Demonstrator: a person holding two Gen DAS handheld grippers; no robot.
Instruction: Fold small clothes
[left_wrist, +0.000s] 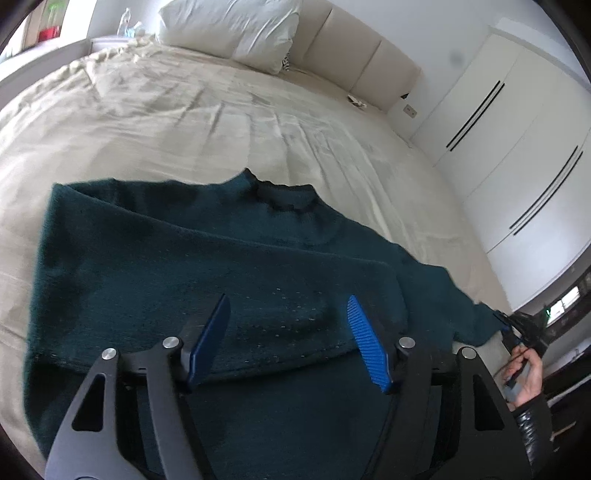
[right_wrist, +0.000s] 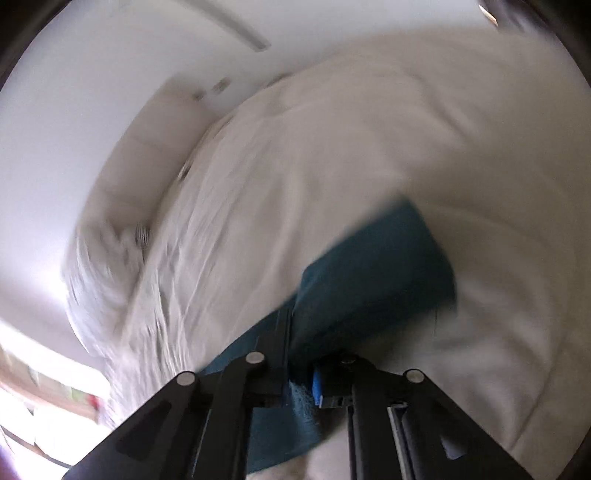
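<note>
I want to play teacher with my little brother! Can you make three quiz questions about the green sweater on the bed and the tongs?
1. True or false: the left tongs are open above the green sweater.
2. What are the right tongs pinching? A) the pillow B) the sweater's sleeve C) a bottle
3. Fill in: the white pillow lies at the ____ of the bed, against the padded headboard.

Key
1. True: the blue fingers stand apart with nothing between them.
2. B: teal cloth is clamped between the fingers; the left view shows it is the sleeve.
3. Head.
</note>
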